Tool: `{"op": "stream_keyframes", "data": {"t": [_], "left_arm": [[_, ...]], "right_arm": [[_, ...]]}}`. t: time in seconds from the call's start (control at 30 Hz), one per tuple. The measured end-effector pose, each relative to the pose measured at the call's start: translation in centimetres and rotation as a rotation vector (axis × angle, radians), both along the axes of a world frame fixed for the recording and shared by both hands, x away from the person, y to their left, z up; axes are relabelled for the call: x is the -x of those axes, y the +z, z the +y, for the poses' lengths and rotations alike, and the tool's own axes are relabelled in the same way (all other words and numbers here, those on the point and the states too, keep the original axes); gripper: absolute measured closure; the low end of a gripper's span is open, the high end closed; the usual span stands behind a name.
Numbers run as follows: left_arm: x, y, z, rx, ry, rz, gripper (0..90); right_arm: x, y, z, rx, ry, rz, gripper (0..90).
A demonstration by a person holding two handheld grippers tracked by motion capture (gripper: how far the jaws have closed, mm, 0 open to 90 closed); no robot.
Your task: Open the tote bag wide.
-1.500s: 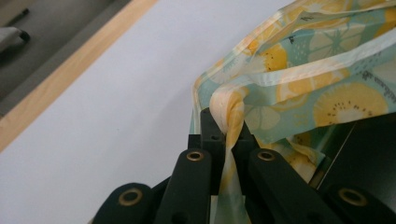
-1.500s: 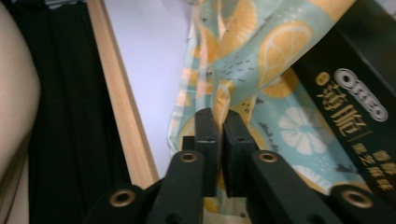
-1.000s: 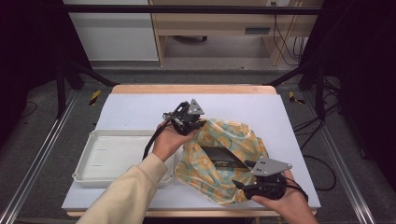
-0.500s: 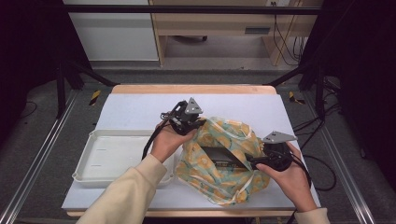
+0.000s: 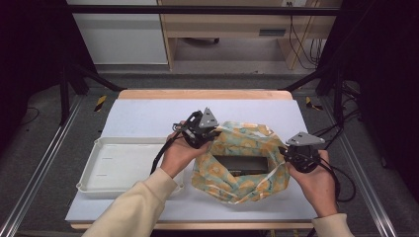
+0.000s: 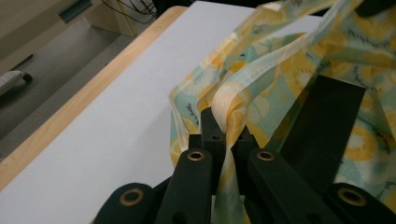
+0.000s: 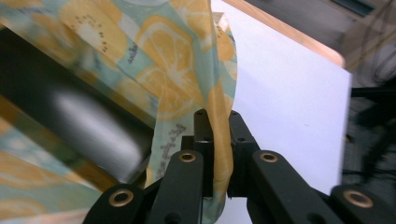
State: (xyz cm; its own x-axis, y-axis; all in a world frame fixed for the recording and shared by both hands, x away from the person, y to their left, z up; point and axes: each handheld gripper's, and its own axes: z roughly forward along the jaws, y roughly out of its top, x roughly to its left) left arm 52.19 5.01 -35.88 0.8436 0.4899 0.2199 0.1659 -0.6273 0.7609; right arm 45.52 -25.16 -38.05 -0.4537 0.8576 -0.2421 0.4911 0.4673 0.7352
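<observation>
on the white bench [image 5: 148, 116], towards its right half and nearer the front edge, lies a fruit-print cloth bag [image 5: 232, 185] with a dark box [image 5: 239, 164] showing in its open mouth. the left gripper [image 5: 203, 132] is clenched on the bag's rim at its far left. the right gripper [image 5: 291, 157], its jaws having just been closing, pinches the rim at the right. a white tray [image 5: 94, 185] sits by the bench's left edge.
</observation>
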Motion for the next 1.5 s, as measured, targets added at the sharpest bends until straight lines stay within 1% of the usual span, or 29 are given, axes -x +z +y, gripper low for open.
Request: {"op": "stream_keyframes", "data": {"t": [0.07,0.13,0.2,0.27,0.33,0.4,0.47,0.53,0.57,0.63,0.67,0.7,0.73,0.77,0.8,0.83,0.87,0.9,0.93,1.0,1.03,1.13,1.17,1.27,1.33,1.4,1.43,1.47,1.5], "left_arm": [[-0.1,-0.9,-0.5,-0.038,0.001,-0.011,89.5],[-0.3,-1.6,-0.7,-0.052,0.004,0.001,89.5],[-0.5,-2.2,-0.7,-0.047,0.011,0.011,89.5],[-0.7,-2.4,-0.6,-0.043,0.017,0.019,89.6],[-0.7,-2.5,-0.5,-0.035,0.022,0.024,89.6],[-0.8,-2.5,-0.4,-0.021,0.025,0.030,89.6],[-0.7,-2.3,-0.4,-0.011,0.029,0.023,89.6],[-0.7,-2.2,-0.5,-0.004,0.031,0.021,89.6],[-0.7,-1.9,-0.5,0.006,0.036,0.011,89.6],[-0.7,-1.6,-0.5,0.018,0.039,0.002,89.6],[-0.7,-1.5,-0.5,0.021,0.039,0.004,89.6],[-0.7,-1.5,-0.5,0.020,0.037,0.005,89.6],[-0.7,-1.5,-0.5,0.017,0.036,0.007,89.5],[-0.8,-1.6,-0.4,0.009,0.030,0.013,89.4],[-0.9,-1.8,-0.4,-0.006,0.022,0.028,89.1],[-0.9,-1.9,-0.4,-0.015,0.021,0.029,88.6],[-0.9,-2.0,-0.3,-0.025,0.017,0.032,87.9],[-0.9,-2.2,-0.1,-0.030,0.012,0.041,86.3],[-0.8,-2.3,0.0,-0.030,0.017,0.041,84.1],[-0.7,-2.4,0.5,-0.019,0.021,0.048,76.5],[-0.5,-2.3,0.7,-0.006,0.024,0.047,71.8],[0.2,-2.1,1.5,-0.010,0.035,0.015,55.5],[0.5,-2.0,1.8,-0.003,0.039,0.008,50.4],[0.9,-1.7,3.1,0.012,0.056,0.003,42.4],[0.8,-1.9,3.9,0.009,0.064,0.013,40.7],[0.5,-2.6,4.5,-0.030,0.080,0.037,38.3],[0.3,-2.9,4.7,-0.031,0.086,0.043,38.3],[0.1,-3.2,4.9,-0.033,0.084,0.064,39.8],[0.0,-3.5,5.0,-0.036,0.075,0.092,43.5]], "right_arm": [[-0.3,-0.8,-0.1,0.026,-0.008,0.018,85.1],[-0.7,-1.8,-0.2,0.039,-0.010,0.042,80.9],[-1.0,-2.6,-0.2,0.025,-0.015,0.057,71.7],[-1.0,-3.0,-0.1,0.019,-0.016,0.061,59.2],[-1.0,-2.8,0.0,0.013,-0.012,0.054,47.9],[-0.8,-2.4,0.1,-0.008,-0.003,0.041,41.6],[-0.6,-1.8,0.4,-0.026,0.015,0.020,33.6],[-0.6,-1.2,0.7,-0.048,0.028,0.014,26.6],[-0.6,-1.0,0.8,-0.055,0.036,0.001,25.2],[-0.8,-0.7,1.1,-0.059,0.037,-0.005,23.6],[-1.1,-0.6,1.2,-0.053,0.040,-0.004,25.1],[-1.3,-0.7,1.4,-0.047,0.039,0.000,29.8],[-1.6,-0.8,1.5,-0.036,0.039,0.003,37.1],[-1.9,-1.0,1.5,-0.029,0.039,0.017,46.3],[-2.2,-1.1,1.6,-0.035,0.035,0.030,56.9],[-2.5,-1.3,1.5,-0.034,0.045,0.031,68.6],[-2.6,-1.4,1.6,-0.048,0.038,0.031,74.4],[-2.8,-1.4,1.5,-0.049,0.043,0.025,79.5],[-2.9,-1.5,1.6,-0.059,0.041,0.023,83.6],[-3.1,-1.4,1.7,-0.068,0.038,0.018,87.1],[-3.2,-1.4,1.7,-0.075,0.038,0.015,88.0],[-3.5,-1.3,1.7,-0.079,0.033,0.006,89.2],[-3.5,-1.2,1.7,-0.079,0.033,0.003,89.4],[-3.6,-1.1,1.6,-0.083,0.030,0.001,89.6],[-3.6,-1.1,1.6,-0.086,0.030,-0.003,89.6],[-3.5,-1.1,1.5,-0.086,0.031,-0.007,89.7],[-3.5,-1.1,1.4,-0.084,0.032,-0.008,89.7],[-3.4,-1.1,1.4,-0.084,0.035,-0.010,89.6],[-3.4,-1.1,1.4,-0.086,0.034,-0.010,89.5]]}}
